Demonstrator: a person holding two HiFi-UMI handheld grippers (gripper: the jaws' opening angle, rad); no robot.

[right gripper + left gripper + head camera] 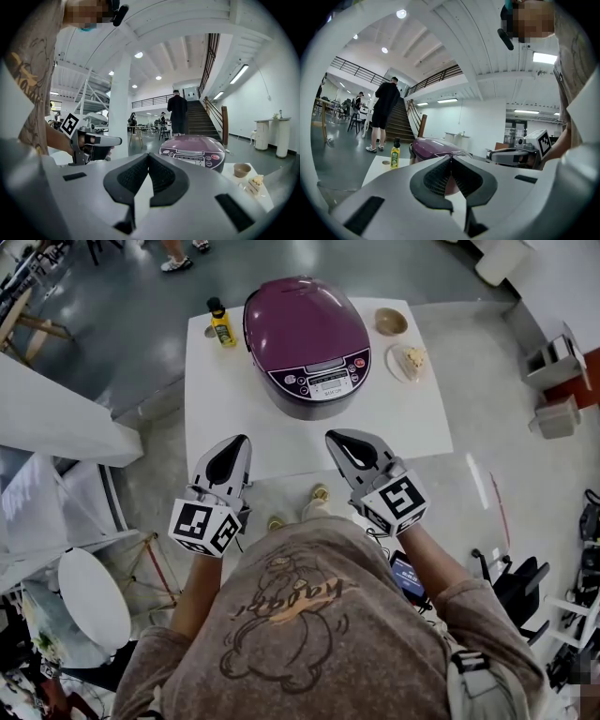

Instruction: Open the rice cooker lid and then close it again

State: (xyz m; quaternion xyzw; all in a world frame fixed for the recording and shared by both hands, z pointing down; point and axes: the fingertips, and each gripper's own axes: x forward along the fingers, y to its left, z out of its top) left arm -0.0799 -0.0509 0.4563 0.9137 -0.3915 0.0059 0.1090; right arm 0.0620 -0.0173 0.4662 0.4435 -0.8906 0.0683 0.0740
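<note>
Head view: purple rice cooker (pixel 307 343) sits at the far middle of the white worktop (pixel 225 418), lid (pixel 298 320) down, control panel facing the person; yellow bottle (pixel 221 324) just left of it, small bowl (pixel 391 322) and a plate (pixel 411 362) with some food to its right; left gripper (pixel 244 440) and right gripper (pixel 330 437) both hover at the near edge of the worktop, well apart from the cooker, side by side, pointing toward it, touching nothing. Left gripper view: jaws pressed together at the tips, nothing between them; rice cooker (pixel 433 147) ahead beyond the tips, bottle (pixel 395 154) upright to its left, right gripper (pixel 497 156) off to the right; a person in black (pixel 384 110) stands on the floor by the stairs (pixel 401 122) in the background. Right gripper view: jaws pressed together, empty; rice cooker (pixel 192 150) ahead and a bit right, lid closed, bowl (pixel 242 169) and plate (pixel 255 183) further right, left gripper (pixel 110 139) at left, level with this one
</note>
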